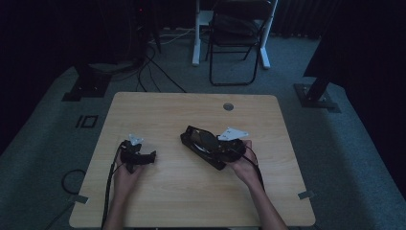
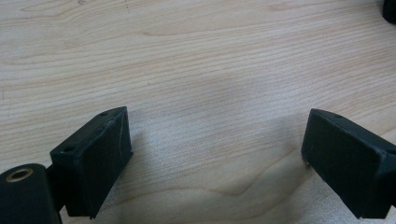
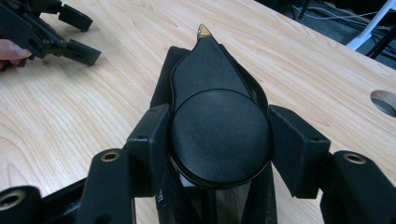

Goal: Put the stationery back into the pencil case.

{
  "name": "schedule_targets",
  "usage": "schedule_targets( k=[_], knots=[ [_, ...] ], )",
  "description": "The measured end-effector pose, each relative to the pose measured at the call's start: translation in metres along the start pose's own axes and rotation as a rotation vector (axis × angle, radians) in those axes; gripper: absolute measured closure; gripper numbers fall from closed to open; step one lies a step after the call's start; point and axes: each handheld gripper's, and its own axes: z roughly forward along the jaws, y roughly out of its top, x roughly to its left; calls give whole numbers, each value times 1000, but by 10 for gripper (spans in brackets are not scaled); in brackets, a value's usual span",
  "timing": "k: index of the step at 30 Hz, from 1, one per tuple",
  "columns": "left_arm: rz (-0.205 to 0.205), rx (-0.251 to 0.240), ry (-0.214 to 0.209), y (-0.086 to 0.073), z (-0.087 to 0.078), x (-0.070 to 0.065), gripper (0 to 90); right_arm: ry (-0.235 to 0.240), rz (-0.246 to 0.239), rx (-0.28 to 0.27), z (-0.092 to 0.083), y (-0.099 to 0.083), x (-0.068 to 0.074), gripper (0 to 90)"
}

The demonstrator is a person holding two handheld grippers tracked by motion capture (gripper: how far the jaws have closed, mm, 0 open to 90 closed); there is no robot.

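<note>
A black teardrop-shaped thing [image 3: 215, 116] has a round bulging end and a brass-coloured pointed tip. It lies on top of a black oblong case [image 1: 201, 140] right of the table's middle. My right gripper [image 3: 219, 135] is shut on the round end, one pad against each side. In the high view, the right gripper [image 1: 225, 145] comes at the case from the near right. My left gripper [image 1: 146, 157] rests low over bare wood at the left, jaws wide apart, with nothing between its fingers [image 2: 100, 154]. The left gripper [image 3: 70, 39] is also at the top left of the right gripper view.
The wooden table [image 1: 191, 196] has a round cable hole [image 1: 228, 106] near its far edge. Beyond the table stand a folding chair [image 1: 237, 28] and white desk legs. Cables lie on the grey carpet at the far left.
</note>
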Motion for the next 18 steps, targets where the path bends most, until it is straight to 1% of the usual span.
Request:
schedule_targets(
  k=[5,13,18],
  knots=[
    [0,0,0,0,0,0,85,-2,11,2,5,2,0,417],
    [-2,-1,0,0,0,0,85,-3,9,6,12,4,1,417],
    [-1,-1,0,0,0,0,85,-7,18,10,16,4,0,417]
  ],
)
